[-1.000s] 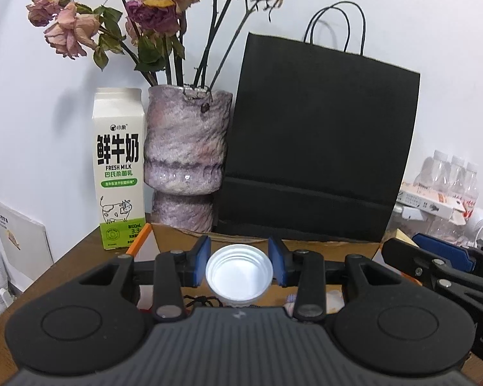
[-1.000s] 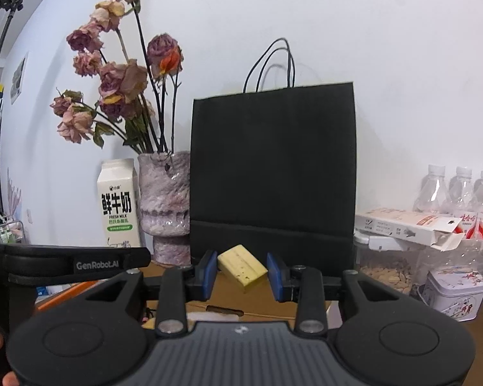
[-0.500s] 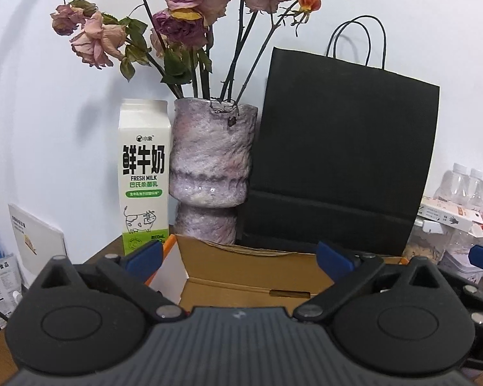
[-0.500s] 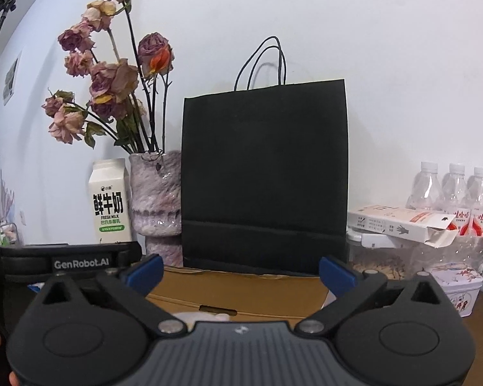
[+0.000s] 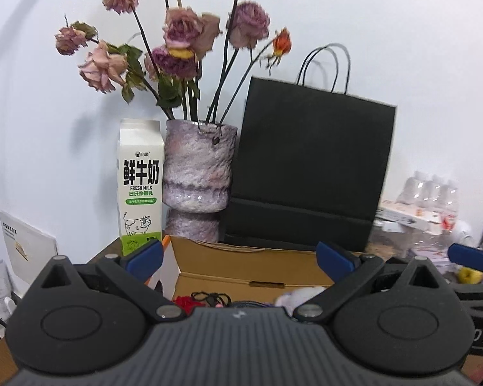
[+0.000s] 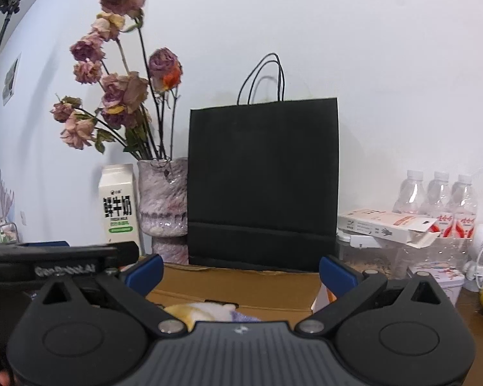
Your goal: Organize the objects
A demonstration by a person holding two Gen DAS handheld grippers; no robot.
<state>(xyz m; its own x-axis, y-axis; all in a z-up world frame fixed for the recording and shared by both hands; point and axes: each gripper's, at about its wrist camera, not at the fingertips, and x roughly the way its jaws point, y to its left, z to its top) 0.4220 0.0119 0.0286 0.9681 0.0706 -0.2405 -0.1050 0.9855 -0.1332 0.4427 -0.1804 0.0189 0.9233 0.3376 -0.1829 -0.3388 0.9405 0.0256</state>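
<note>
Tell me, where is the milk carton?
The milk carton stands upright at the back left in both views, against the wall, right beside the purple vase of dried roses, behind the cardboard box.

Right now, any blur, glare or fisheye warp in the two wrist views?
Left wrist: motion smear on the water bottles and dried roses; milk carton print stays readable. Right wrist: sharper, bottles crisp, though the logo on the left gripper is smeared. Both: walls bow, corners vignette, soft shadows behind the black bag, small glints on the vase.

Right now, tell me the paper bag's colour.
Plain black paper bag, black handles; clearest in the right wrist view.
</note>
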